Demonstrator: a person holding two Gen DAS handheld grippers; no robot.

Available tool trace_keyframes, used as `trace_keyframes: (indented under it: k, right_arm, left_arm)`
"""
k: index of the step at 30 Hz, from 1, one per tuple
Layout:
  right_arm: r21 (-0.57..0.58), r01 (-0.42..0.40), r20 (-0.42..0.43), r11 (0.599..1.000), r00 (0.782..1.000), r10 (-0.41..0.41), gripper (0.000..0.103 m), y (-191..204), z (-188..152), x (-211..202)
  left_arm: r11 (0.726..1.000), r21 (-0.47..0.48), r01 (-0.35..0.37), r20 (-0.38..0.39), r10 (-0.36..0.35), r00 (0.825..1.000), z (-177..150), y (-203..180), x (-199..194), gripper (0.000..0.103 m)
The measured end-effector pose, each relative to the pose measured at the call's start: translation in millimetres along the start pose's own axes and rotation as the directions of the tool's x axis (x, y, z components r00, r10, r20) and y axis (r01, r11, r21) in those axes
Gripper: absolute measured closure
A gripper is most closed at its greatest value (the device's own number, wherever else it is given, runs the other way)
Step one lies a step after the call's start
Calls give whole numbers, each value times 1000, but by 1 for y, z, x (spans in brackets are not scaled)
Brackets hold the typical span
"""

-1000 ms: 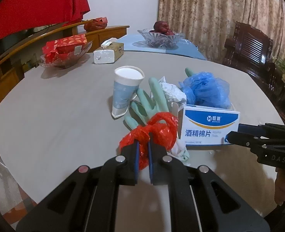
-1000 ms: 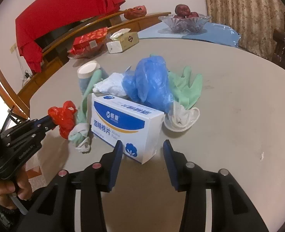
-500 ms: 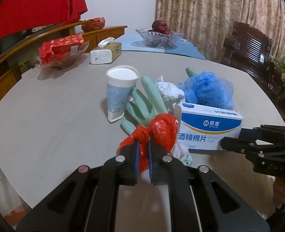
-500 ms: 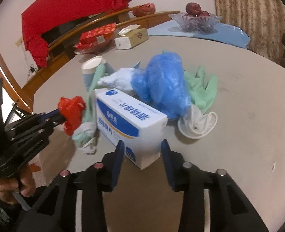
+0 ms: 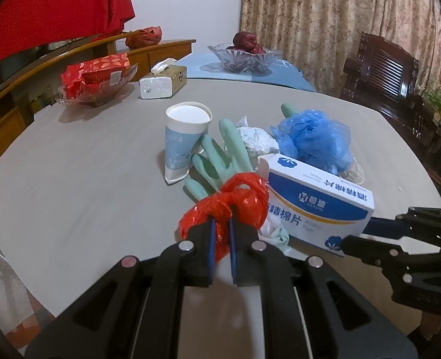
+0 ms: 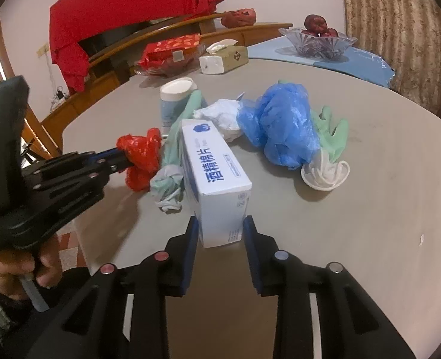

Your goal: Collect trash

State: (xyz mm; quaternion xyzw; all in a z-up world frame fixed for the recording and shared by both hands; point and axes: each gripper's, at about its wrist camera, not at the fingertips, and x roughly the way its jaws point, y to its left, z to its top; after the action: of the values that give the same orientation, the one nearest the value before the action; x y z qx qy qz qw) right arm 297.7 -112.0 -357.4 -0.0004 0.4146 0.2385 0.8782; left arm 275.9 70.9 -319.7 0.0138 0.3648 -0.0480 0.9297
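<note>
A heap of trash lies on the round grey table (image 5: 85,164): a paper cup (image 5: 184,137), green gloves (image 5: 229,155), crumpled white paper (image 6: 223,113), a blue plastic bag (image 6: 283,128) and a white-and-blue box (image 6: 211,161). My left gripper (image 5: 220,221) is shut on a red plastic bag (image 5: 244,197), just left of the box. My right gripper (image 6: 220,224) straddles the box's near end. Its jaws are closing and the blue pads meet the box's two sides. In the left wrist view, the right gripper (image 5: 358,236) reaches in from the right.
At the table's far side stand a tissue box (image 5: 163,82), a glass dish of red packets (image 5: 97,77) and a fruit bowl (image 5: 244,56) on a blue mat. A dark wooden chair (image 5: 381,71) stands at the right. A hand (image 6: 26,269) holds the left gripper's handle.
My right gripper has moved forward around the box's end and its jaws have narrowed onto it. The left gripper has stayed put with the red bag.
</note>
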Motion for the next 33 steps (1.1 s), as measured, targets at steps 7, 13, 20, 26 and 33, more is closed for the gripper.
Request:
trace_keyframes:
  k: [7,13,20,26,33]
  right_arm:
    - [-10,2,2,1000,1000,-2,66,0,4,2]
    - [-48,7,-15,999,1000,-8,63,4,-6,3]
    - [-21,35,2,999,999,-35,53,-4,2,8]
    - [-23,-9,-1,1000,1000,9,72,-3,5,6]
    - [-32,-36,-11,999,999,36,75,4,-7,4]
  left_arm:
    - [1000,-3,3,-2,-3,1000,-5,-1,-8,96]
    - [1000,-2,6,6,-6,1000,-7,-1,-13,96]
    - [1000,-4,9,8,-9,1000,-6,0,-14,96]
    - [1000,-8,10,7,-10,1000,-5,0,-14,96]
    - [1000,-8,9,8,-9,1000,-7,-2,-15,96]
